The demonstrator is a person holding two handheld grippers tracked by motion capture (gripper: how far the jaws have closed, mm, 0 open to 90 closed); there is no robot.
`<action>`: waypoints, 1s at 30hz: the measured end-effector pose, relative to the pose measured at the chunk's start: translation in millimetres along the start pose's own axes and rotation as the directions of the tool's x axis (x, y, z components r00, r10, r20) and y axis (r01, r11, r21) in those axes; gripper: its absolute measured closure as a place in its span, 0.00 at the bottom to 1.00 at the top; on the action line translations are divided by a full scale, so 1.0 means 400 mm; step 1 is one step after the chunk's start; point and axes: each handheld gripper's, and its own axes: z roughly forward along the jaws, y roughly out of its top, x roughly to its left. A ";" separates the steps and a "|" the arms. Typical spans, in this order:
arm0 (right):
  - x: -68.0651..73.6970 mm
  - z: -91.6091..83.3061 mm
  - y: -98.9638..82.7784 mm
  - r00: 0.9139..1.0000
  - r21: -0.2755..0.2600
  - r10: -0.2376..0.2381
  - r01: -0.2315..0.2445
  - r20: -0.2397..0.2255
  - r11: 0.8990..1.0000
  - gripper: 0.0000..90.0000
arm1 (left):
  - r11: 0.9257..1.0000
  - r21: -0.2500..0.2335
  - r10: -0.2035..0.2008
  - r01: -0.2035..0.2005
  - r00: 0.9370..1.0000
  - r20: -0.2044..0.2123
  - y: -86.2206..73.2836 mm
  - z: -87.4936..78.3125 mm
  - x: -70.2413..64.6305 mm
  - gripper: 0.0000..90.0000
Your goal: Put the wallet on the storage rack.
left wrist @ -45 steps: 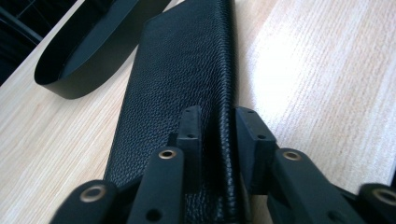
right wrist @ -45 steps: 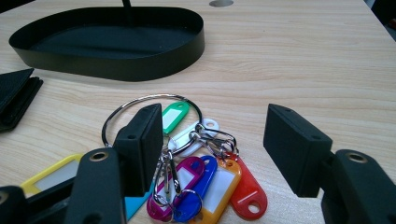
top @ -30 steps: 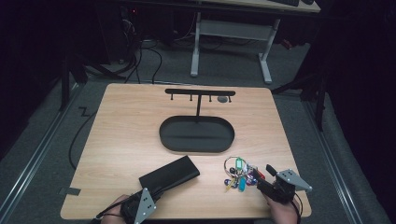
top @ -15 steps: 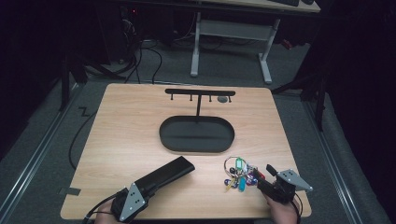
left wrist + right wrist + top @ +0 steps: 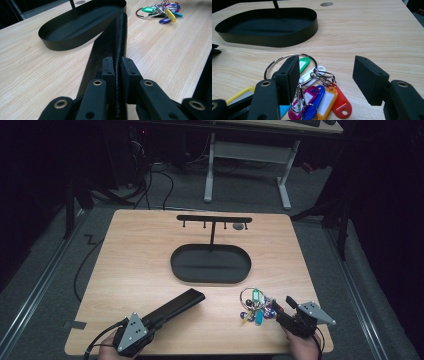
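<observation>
A long black textured wallet [image 5: 177,305] lies slanted near the table's front left, and my left gripper [image 5: 151,321] is shut on its near end. In the left gripper view both jaws [image 5: 117,66] pinch the wallet's [image 5: 112,42] edge, and it runs away toward the tray. A bunch of keys with coloured tags [image 5: 255,307] lies at the front right. My right gripper [image 5: 281,306] is just right of it and open. In the right gripper view the key bunch [image 5: 317,85] lies on the table between and below the spread jaws [image 5: 327,75], untouched.
A black oval tray [image 5: 172,262] sits mid-table, with a thin post rising to a hook bar [image 5: 214,218] behind it. Its rim [image 5: 274,40] stands just beyond the keys and its wall [image 5: 62,43] beside the wallet's far end. The table's front edge is close to both hands.
My left gripper has shifted left and slightly up with the wallet, which has gone from lying broad and flat to a narrower, edge-on look. The right gripper and the keys have stayed put.
</observation>
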 end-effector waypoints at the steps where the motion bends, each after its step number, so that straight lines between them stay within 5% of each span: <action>1: 0.000 -0.001 0.000 1.000 -0.003 0.003 -0.003 0.002 1.000 0.43 | 1.000 -0.001 -0.002 0.002 1.000 0.001 0.000 -0.001 0.000 0.91; 12: -0.001 0.001 0.000 1.000 -0.002 0.001 -0.001 -0.001 1.000 0.43 | 0.995 -0.041 -0.090 0.091 0.995 0.036 0.007 -0.020 0.023 0.92; 20: 0.000 0.004 0.000 1.000 0.002 -0.002 0.002 0.000 1.000 0.43 | 0.984 -0.080 -0.154 0.157 0.987 0.047 0.007 -0.046 0.054 0.92; 30: -0.003 0.005 -0.001 1.000 0.003 0.002 -0.002 -0.004 1.000 0.43 | 0.959 -0.101 -0.262 0.266 0.964 0.054 -0.013 -0.064 0.108 0.92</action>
